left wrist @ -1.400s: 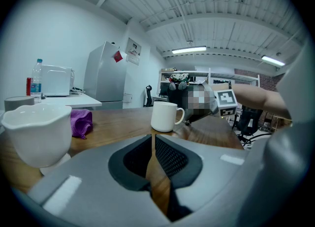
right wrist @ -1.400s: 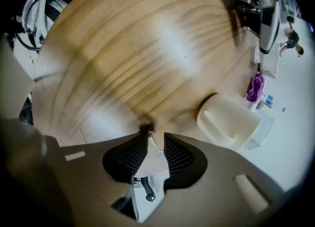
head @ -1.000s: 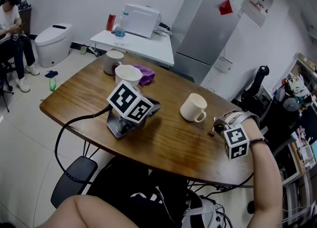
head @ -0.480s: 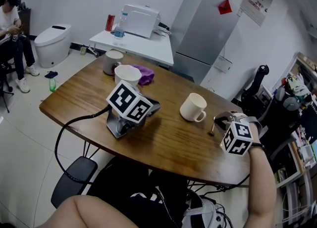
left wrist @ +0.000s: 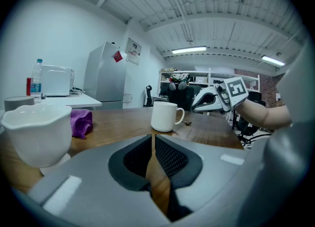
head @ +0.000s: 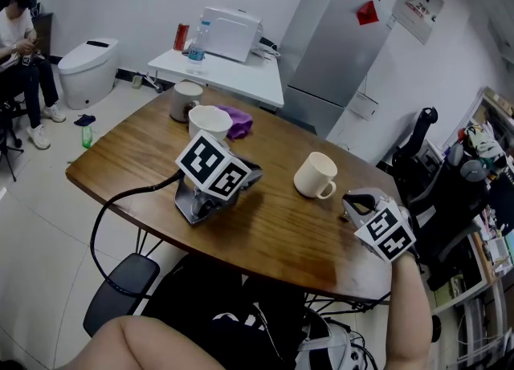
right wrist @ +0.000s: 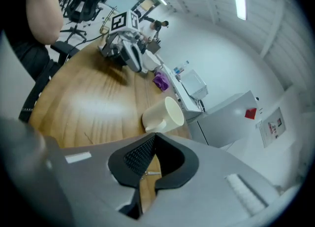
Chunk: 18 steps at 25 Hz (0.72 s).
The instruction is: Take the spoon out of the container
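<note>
**Spoon out on the table, both grippers shut**

The left gripper (left wrist: pixel 152 140) lies on the table (head: pixel 273 236), its fingers together on nothing. To its right stands the mug (head: pixel 315 174). Just beside the mug, on bare wood, lies the spoon (left wrist: pixel 188 122); no container holds it. The right gripper (right wrist: pixel 154 137) hovers near the spoon. Its fingers are closed and, as far as I can judge, empty: the spoon shows only through the gap beneath them.

A careless sweep of the right gripper could flick the spoon toward the table's edge or knock the mug. The left gripper's cable (head: pixel 104 216) hangs off the table, so a snag could drag that gripper into the bowl (head: pixel 209 122).

The surface is glossy brown wood, with a purple cloth (head: pixel 238 122) behind the bowl. In the room are a seated person (head: pixel 16 31) at far left, then a white side table (head: pixel 233 71), a grey fridge (head: pixel 341 47) and cluttered shelves (head: pixel 490 168).
</note>
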Each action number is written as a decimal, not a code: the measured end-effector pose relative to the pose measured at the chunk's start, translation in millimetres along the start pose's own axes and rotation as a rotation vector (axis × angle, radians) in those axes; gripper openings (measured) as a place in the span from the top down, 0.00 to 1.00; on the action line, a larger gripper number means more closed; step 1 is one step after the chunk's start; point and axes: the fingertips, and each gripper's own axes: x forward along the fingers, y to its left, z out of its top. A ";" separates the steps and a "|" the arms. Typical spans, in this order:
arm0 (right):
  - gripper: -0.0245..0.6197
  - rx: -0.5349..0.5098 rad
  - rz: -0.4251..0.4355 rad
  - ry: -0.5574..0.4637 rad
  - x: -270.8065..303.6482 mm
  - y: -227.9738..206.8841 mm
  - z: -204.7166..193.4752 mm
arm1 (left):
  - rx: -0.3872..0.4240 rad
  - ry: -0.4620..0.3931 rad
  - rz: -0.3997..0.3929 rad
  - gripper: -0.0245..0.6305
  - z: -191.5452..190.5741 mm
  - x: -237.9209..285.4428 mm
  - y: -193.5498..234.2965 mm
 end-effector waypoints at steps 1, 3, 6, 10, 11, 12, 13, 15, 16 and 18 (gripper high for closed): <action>0.96 0.036 -0.004 -0.025 -1.0 1.2 2.4 | 0.000 0.000 0.000 0.93 -0.1 0.0 -0.2; 0.96 0.099 -0.015 -0.071 -2.7 2.6 6.1 | 0.000 -0.001 0.001 0.93 -0.1 0.1 -0.4; 0.96 0.190 -0.030 -0.138 -4.9 2.8 9.7 | 0.000 -0.001 0.002 0.93 0.3 0.7 -0.3; 0.96 0.331 -0.047 -0.221 -9.2 2.0 11.2 | 0.000 0.000 -0.001 0.93 0.7 1.8 -1.3; 0.96 0.365 -0.048 -0.240 -10.0 2.2 12.0 | 0.000 0.001 -0.001 0.93 0.4 1.3 -1.2; 0.96 0.400 -0.046 -0.260 -10.5 2.5 13.0 | -0.001 0.001 0.000 0.93 0.1 0.7 -0.9; 0.96 0.436 -0.043 -0.279 -10.9 2.9 13.9 | 0.000 0.000 0.000 0.93 -0.1 0.2 -0.7; 0.96 0.506 -0.033 -0.316 -11.7 3.5 14.9 | 0.000 -0.001 0.001 0.93 -0.4 -0.4 -0.5; 0.96 0.538 -0.028 -0.332 -12.1 3.6 14.9 | 0.000 -0.001 0.001 0.93 -0.5 -0.3 -0.5; 0.96 0.597 -0.017 -0.360 -12.8 3.1 14.4 | -0.001 0.000 0.000 0.93 -0.6 -0.1 -0.4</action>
